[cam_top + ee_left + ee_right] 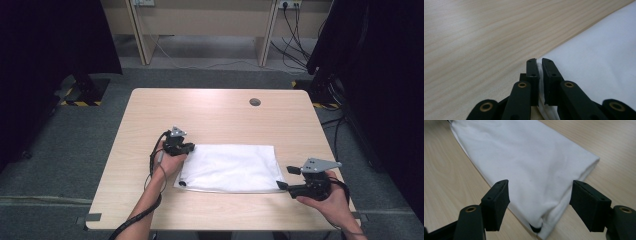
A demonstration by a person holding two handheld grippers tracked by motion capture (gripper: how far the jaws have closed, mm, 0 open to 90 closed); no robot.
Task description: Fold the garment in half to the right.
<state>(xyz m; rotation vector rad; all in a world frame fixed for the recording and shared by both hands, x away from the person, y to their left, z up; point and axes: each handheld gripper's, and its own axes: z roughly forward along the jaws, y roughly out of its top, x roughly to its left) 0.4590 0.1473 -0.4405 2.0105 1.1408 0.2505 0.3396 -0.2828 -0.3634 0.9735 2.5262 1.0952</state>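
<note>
A folded white cloth (230, 167) lies flat on the wooden table (220, 112), near its front edge. My left gripper (186, 148) sits at the cloth's far left corner, and its jaws are shut on the cloth's edge (539, 72), which is pinched between the pads. My right gripper (284, 178) hovers at the cloth's near right corner with its jaws open. In the right gripper view that corner of the cloth (544, 225) lies between the two pads (497, 201) without touching them.
A round cable hole (255, 102) sits in the table's far right part. Black curtains and stands flank the table on both sides. Desk legs and cables stand beyond the far edge.
</note>
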